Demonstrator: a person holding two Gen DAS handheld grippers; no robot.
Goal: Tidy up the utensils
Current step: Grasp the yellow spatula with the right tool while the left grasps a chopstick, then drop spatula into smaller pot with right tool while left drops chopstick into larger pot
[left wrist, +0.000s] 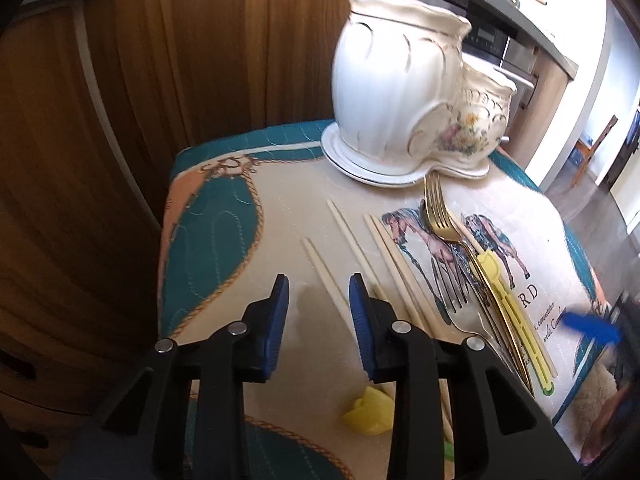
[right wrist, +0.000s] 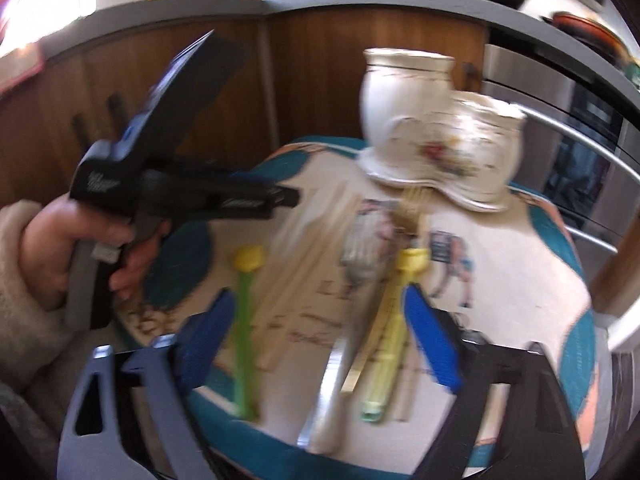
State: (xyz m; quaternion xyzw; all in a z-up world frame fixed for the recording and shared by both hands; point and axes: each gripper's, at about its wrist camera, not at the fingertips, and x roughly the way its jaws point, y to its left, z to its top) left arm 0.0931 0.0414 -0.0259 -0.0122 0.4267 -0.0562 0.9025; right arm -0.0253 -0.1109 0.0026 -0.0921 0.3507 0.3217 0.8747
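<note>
Left wrist view: left gripper [left wrist: 319,290] low over the quilted cloth [left wrist: 224,216], blue pads apart, nothing between them.
Chopsticks: loose pale chopsticks [left wrist: 340,224] lie on the cloth from 12 to 1 o'clock of the left gripper; one stick passes just beside its right pad.
Forks: gold fork [left wrist: 438,216] at 1 o'clock, tines toward the holder; silver fork [left wrist: 454,294] beside it, overlapping the pile.
Yellow utensil: slotted yellow utensil [left wrist: 508,292] along the right edge of the fork pile.
Yellow lump: small yellow piece [left wrist: 368,410] on the cloth below the right pad — identity unclear.
Holder: white ceramic utensil holder [left wrist: 404,92], two joined pots, upright on a white saucer [left wrist: 344,160] at 12 o'clock, at the far end of the cloth.
Right wrist view: blurred. Right gripper [right wrist: 316,322] wide apart, empty, above the near ends of the utensils.
Flower stick: green-stemmed stick with yellow head [right wrist: 248,280] — just inside the left pad.
Hand: left hand [right wrist: 60,248] holding its gripper at 10 o'clock.
</note>
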